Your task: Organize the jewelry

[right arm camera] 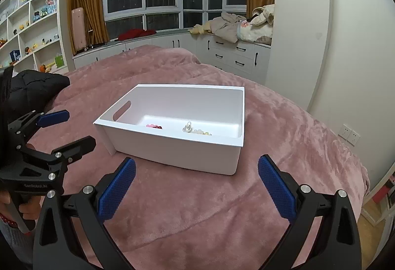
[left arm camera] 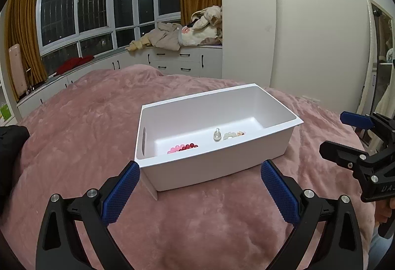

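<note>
So both grippers are hanging over the pink blanket (left arm camera: 197,220) with their blue pads spread wide apart and nothing between them. The left gripper (left arm camera: 200,168) is sitting just short of the white bin (left arm camera: 217,166), whose near wall is right ahead of its fingertips, and the bin's near left corner is almost lining up with the left pad. Looking down into the bin from there, a pink and red bead bracelet (left arm camera: 182,148) is lying on the floor ahead and a bit left of the gripper, a clear glassy pendant (left arm camera: 217,134) is lying ahead and a bit right, and a pale bead bracelet (left arm camera: 233,134) is resting just beside the pendant on its far right side. The right gripper (right arm camera: 196,166) is hovering a little farther back from the same bin, which is sitting ahead and angled, with its handle slot (right arm camera: 122,110) facing off to the gripper's left. From that side the bead bracelet is peeking over the near wall ahead-left, with the pendant and pale beads closer to straight ahead. Each gripper is showing up at the edge of the other's view, jaws parted too. Everything's sitting on the bin floor, and neither gripper is touching the bin.
</note>
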